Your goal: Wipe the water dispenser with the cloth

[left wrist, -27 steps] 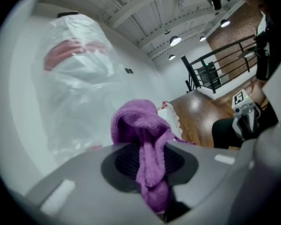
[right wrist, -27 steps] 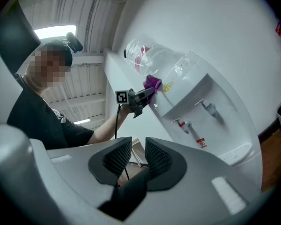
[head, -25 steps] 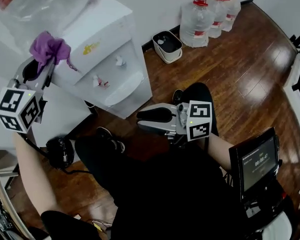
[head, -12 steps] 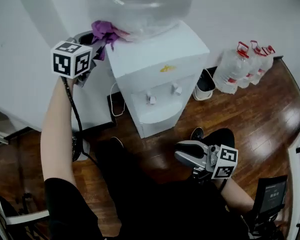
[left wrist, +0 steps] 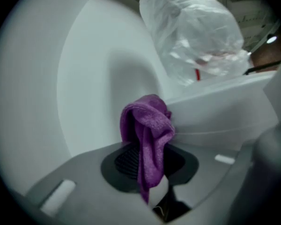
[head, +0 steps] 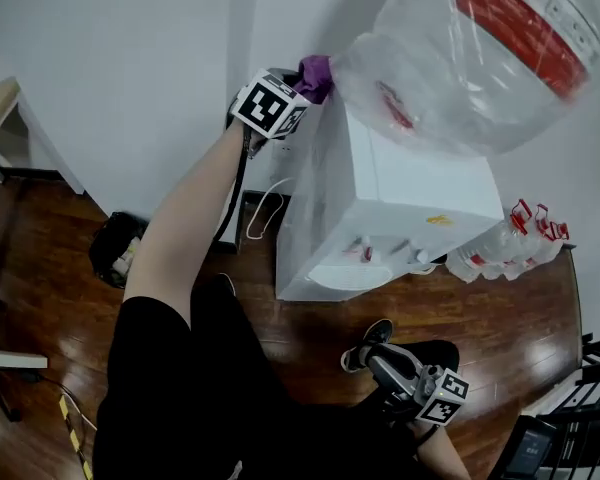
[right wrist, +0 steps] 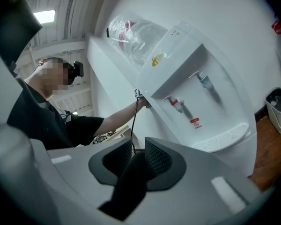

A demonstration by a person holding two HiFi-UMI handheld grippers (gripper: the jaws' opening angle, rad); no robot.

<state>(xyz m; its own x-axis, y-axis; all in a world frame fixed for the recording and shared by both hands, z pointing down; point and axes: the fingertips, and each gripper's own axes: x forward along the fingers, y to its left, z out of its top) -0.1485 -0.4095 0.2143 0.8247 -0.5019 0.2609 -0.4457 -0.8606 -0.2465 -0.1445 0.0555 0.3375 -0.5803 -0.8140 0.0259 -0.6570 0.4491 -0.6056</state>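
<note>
The white water dispenser (head: 380, 203) stands against the wall with a plastic-wrapped bottle (head: 480, 53) on top. My left gripper (head: 302, 80) is shut on the purple cloth (head: 318, 68) and holds it at the dispenser's upper back corner, beside the bottle. In the left gripper view the cloth (left wrist: 147, 130) hangs bunched from the jaws, right by the dispenser's top edge (left wrist: 215, 104). My right gripper (head: 376, 360) hangs low near my leg, away from the dispenser. It (right wrist: 138, 156) is open; its jaws have just closed a little with nothing between them.
Spare water bottles (head: 525, 233) stand on the wooden floor right of the dispenser, with a small white bin (right wrist: 278, 109) by them. A black bag (head: 115, 248) and a white cable (head: 262, 213) lie left of it. The taps (right wrist: 175, 104) and drip tray (right wrist: 225, 137) face the right gripper.
My left gripper has carried the cloth from the dispenser's front left corner round to its back corner by the wall. The head view has swung left. The right gripper has sunk slightly.
</note>
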